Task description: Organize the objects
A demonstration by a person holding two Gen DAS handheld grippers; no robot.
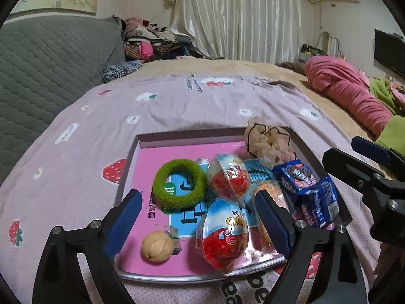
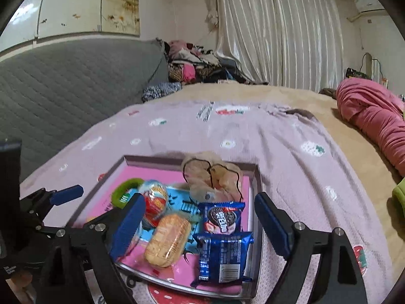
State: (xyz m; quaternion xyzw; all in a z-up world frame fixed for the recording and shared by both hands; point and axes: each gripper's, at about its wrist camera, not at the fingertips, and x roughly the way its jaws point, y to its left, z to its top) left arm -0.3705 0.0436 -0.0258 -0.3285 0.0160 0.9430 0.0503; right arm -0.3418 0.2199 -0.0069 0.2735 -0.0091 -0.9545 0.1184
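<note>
A shallow pink-lined tray (image 1: 177, 136) (image 2: 257, 177) lies on the bed. In it are a green hair ring (image 1: 179, 187) (image 2: 124, 190), two wrapped chocolate eggs (image 1: 229, 177) (image 1: 222, 235), a walnut (image 1: 157, 246), a wrapped pastry (image 2: 168, 239), two blue cookie packs (image 2: 222, 217) (image 2: 222, 258) and a beige scrunchie (image 1: 268, 139) (image 2: 212, 174). My left gripper (image 1: 200, 225) is open and empty over the tray's near side, around the nearer egg. My right gripper (image 2: 200, 228) is open and empty over the pastry and cookie packs.
The tray rests on a pink strawberry-print blanket (image 1: 177, 101) over a tan bed. A grey quilted headboard (image 1: 50, 55) stands at left, a clothes pile (image 1: 152, 40) at the back, and a pink bundle (image 1: 354, 93) at right.
</note>
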